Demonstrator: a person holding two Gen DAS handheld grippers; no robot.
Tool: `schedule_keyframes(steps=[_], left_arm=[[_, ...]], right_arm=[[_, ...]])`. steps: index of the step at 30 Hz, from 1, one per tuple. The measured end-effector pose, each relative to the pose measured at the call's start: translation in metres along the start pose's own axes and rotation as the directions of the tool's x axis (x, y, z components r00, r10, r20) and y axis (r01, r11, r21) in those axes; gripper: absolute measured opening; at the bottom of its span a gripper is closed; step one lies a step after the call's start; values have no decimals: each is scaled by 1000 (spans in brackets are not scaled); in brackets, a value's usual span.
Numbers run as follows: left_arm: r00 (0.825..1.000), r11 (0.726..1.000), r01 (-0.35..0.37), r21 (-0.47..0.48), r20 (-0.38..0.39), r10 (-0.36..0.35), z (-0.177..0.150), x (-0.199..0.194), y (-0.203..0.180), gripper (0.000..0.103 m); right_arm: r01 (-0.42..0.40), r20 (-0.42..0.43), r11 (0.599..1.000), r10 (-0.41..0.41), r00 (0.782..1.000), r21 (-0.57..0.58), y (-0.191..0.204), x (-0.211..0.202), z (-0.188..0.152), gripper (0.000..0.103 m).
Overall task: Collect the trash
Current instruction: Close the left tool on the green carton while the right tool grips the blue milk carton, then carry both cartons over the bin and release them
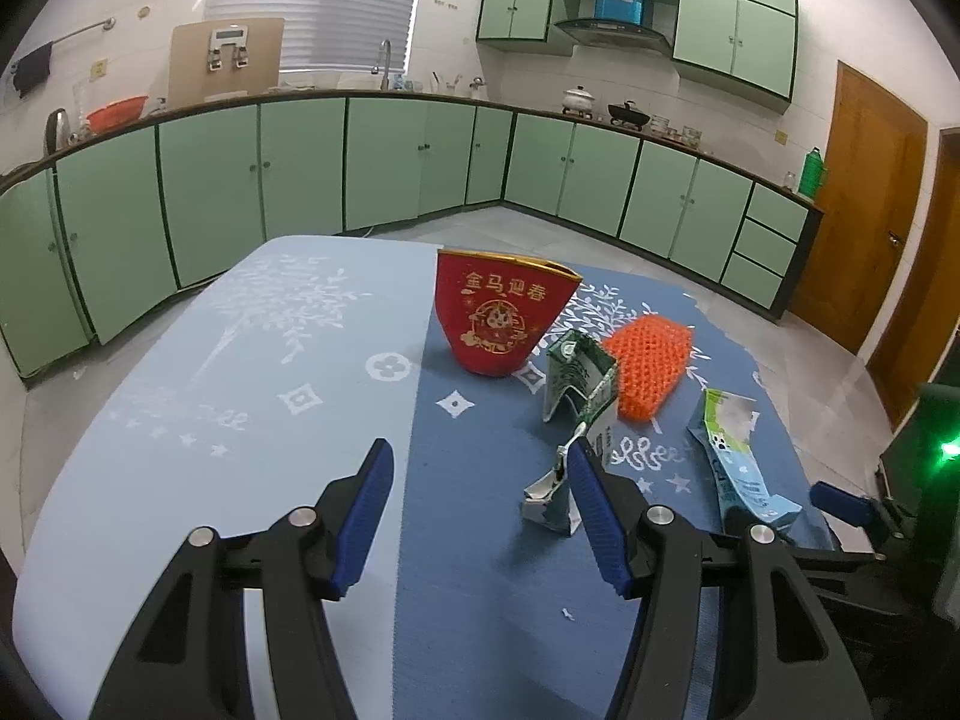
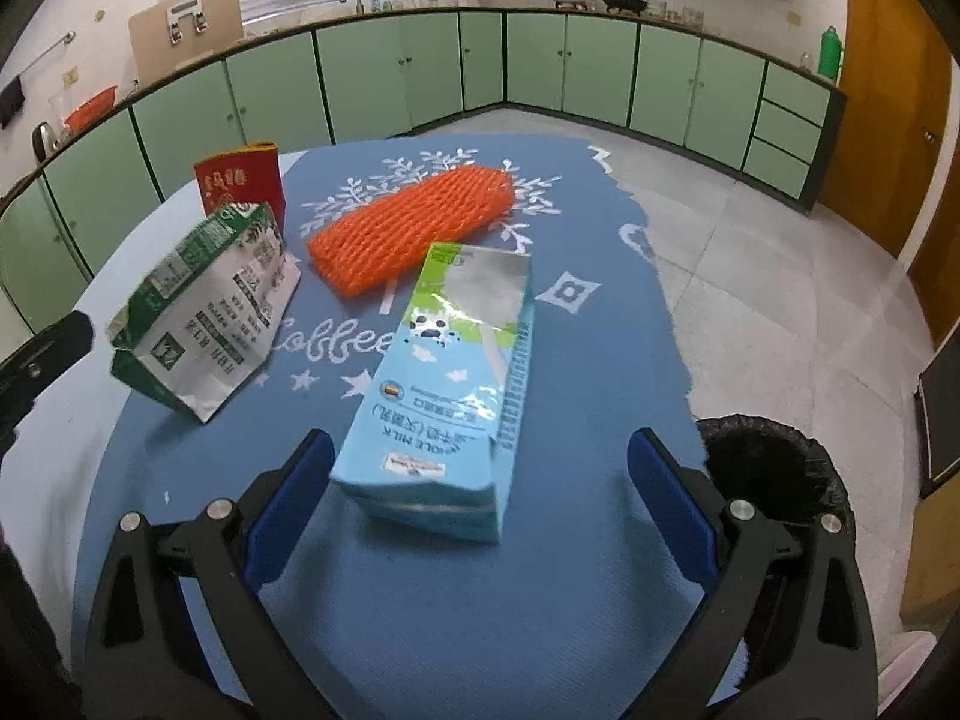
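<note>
Our right tool [image 2: 480, 480] stands open astride the blue milk carton [image 2: 447, 384], whose long axis runs away from us; left tool [image 1: 480, 516] open, empty.

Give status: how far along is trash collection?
Done: nothing visibly binned. In hand: right tongs open around the blue milk carton, not gripping; left tongs open, empty. Left: green carton, orange foam net, red paper cup, all on the table; bin alongside.
</note>
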State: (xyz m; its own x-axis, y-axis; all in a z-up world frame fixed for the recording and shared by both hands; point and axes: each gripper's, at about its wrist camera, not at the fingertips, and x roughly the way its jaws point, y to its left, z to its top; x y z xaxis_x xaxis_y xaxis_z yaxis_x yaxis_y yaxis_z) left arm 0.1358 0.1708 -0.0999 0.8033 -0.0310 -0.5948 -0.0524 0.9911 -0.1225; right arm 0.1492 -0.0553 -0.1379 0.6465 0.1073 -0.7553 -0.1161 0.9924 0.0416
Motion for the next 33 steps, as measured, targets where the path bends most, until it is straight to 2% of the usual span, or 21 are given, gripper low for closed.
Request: schedule_keyframes(steps=[1,2,3,5,7,14,20,25,30,33], left_arm=[[1000,1000,-1,0,0,1,0,0,0,59],[1000,1000,-1,-1,0,1,0,0,0,59],[1000,1000,-1,-2,-1,1,0,0,0,59],[1000,1000,1,-7,-2,-1,0,0,0,59],[1000,1000,10,-12,-1,-10,1,-2,0,59],[999,999,54,6,-8,-54,-3,-3,-12,59],[998,998,56,24,-35,-55,-1,19,-22,59],[994,995,86,42,-73,-83,2,45,-30,59],[986,991,123,44,-121,-117,3,63,-38,38],[981,989,144,36,-136,-138,3,68,-42,29]], right_arm=[[-16,-11,1000,16,1000,6,0,4,1,84],[-27,-25,1000,27,999,4,0,6,1,64],[-31,-48,999,30,998,-11,1,11,2,62],[-32,-40,999,31,999,-26,0,8,1,52],[-48,-40,998,47,998,-33,-2,6,1,49],[-68,-12,997,67,998,-47,-9,-5,3,47],[-70,-4,996,70,998,-52,-12,-8,4,46],[-82,-8,996,82,997,-41,-18,-6,5,45],[-92,-26,995,91,995,-28,-23,5,7,47],[-105,-28,994,105,994,-23,-24,9,9,58]])
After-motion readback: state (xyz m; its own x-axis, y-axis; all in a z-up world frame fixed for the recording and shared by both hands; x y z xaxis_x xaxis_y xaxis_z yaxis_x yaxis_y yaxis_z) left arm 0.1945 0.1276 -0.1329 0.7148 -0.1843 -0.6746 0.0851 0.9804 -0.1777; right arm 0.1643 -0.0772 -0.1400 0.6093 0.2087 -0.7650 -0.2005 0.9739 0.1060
